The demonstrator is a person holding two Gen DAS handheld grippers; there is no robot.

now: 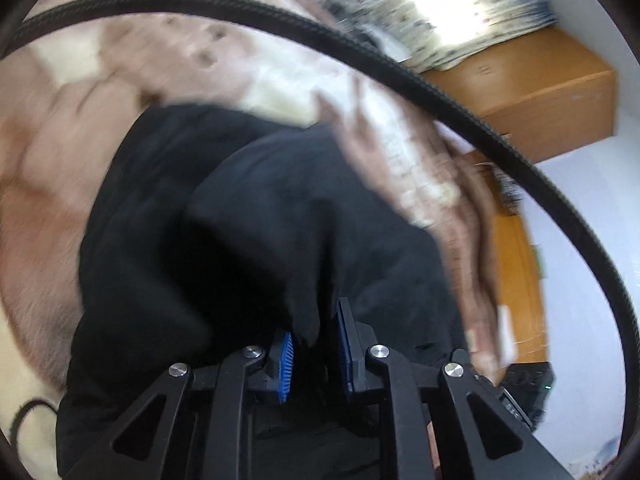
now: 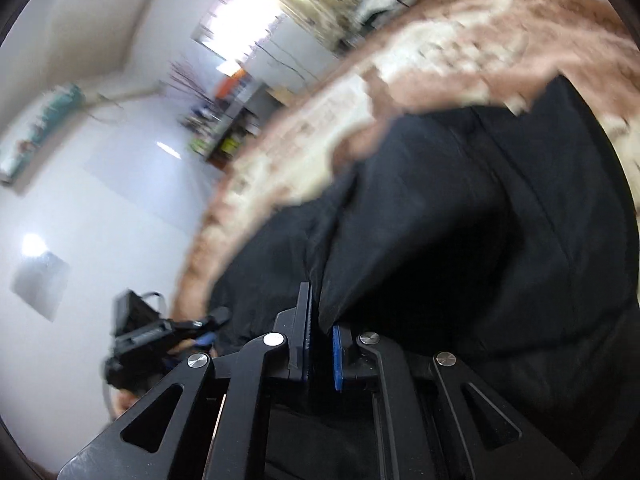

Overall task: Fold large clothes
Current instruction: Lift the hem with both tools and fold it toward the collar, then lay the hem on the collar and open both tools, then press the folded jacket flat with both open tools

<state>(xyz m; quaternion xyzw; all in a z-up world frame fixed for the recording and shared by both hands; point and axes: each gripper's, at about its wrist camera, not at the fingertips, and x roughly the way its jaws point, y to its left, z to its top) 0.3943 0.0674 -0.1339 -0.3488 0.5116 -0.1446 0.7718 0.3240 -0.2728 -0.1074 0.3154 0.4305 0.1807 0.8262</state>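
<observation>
A large black garment (image 1: 240, 216) lies bunched on a pink and cream blanket (image 1: 60, 152). My left gripper (image 1: 314, 336) is shut on a fold of the garment's edge between its blue pads. In the right wrist view the same black garment (image 2: 460, 208) hangs over the blanket (image 2: 440, 52). My right gripper (image 2: 322, 328) is shut on another fold of it. The left gripper also shows at the lower left of the right wrist view (image 2: 160, 336). Both views are blurred by motion.
A black cable (image 1: 360, 44) arcs across the left wrist view. Wooden furniture (image 1: 552, 92) stands beyond the blanket, by a patterned curtain (image 1: 440, 12). The right wrist view shows pale glossy floor (image 2: 100, 200) and a shelf unit (image 2: 236, 120) against the far wall.
</observation>
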